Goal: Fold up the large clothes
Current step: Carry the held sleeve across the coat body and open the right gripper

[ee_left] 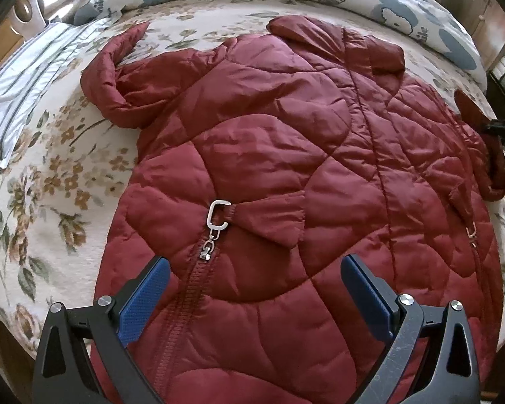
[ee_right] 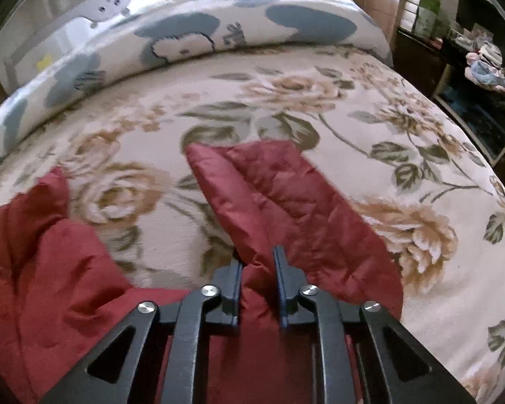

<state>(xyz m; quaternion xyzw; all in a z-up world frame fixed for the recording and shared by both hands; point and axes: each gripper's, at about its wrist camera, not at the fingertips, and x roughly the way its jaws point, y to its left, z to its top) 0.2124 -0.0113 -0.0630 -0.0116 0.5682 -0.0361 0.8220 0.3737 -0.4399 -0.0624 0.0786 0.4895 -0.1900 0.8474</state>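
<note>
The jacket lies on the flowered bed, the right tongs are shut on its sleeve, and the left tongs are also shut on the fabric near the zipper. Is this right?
Not quite. The left tongs are open above the jacket, gripping nothing near the zipper; the left wrist view shows it. The rest holds: the jacket lies on the flowered bed, and the right tongs are shut on its sleeve.
</note>
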